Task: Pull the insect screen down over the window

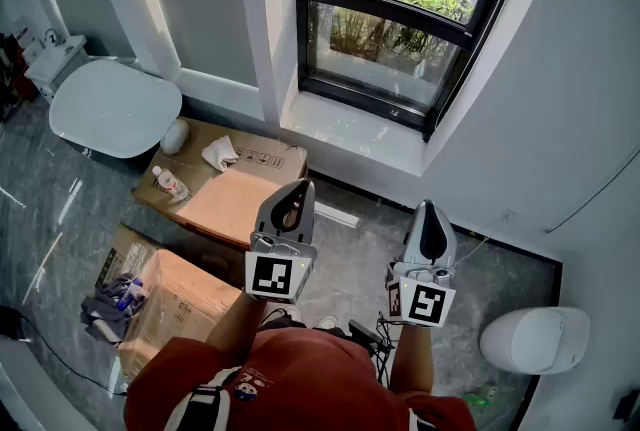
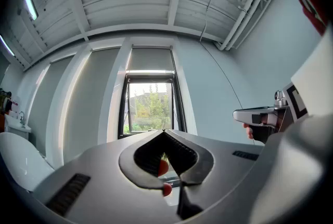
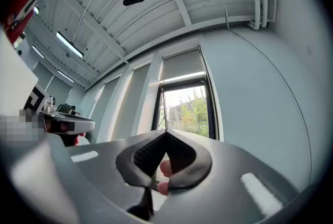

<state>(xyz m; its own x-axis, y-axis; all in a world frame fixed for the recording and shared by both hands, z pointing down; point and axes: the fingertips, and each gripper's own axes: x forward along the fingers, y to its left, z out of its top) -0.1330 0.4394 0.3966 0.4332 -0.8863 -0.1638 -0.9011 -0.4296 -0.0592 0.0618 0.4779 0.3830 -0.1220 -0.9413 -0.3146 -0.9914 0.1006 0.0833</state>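
The black-framed window (image 1: 400, 29) stands ahead of me above a white sill (image 1: 360, 134). Trees show plainly through its glass (image 2: 151, 106) (image 3: 188, 108). A pale bar (image 2: 151, 71) (image 3: 182, 78) runs across the top of the frame, under a grey panel. My left gripper (image 1: 297, 185) (image 2: 164, 131) is held low in front of the sill with its jaws shut and nothing between them. The right gripper (image 1: 427, 207) (image 3: 166, 131) is beside it, also shut and empty. Both are well short of the window. Each gripper shows in the other's view, the right gripper (image 2: 260, 116) and the left gripper (image 3: 67, 124).
Flat cardboard (image 1: 235, 189) lies on the floor below the sill, with a bottle (image 1: 170, 183) and a crumpled cloth (image 1: 220, 154) on it. Another box (image 1: 175, 304) is at my left. A white toilet (image 1: 115, 107) stands at far left, a white fixture (image 1: 535, 339) at lower right.
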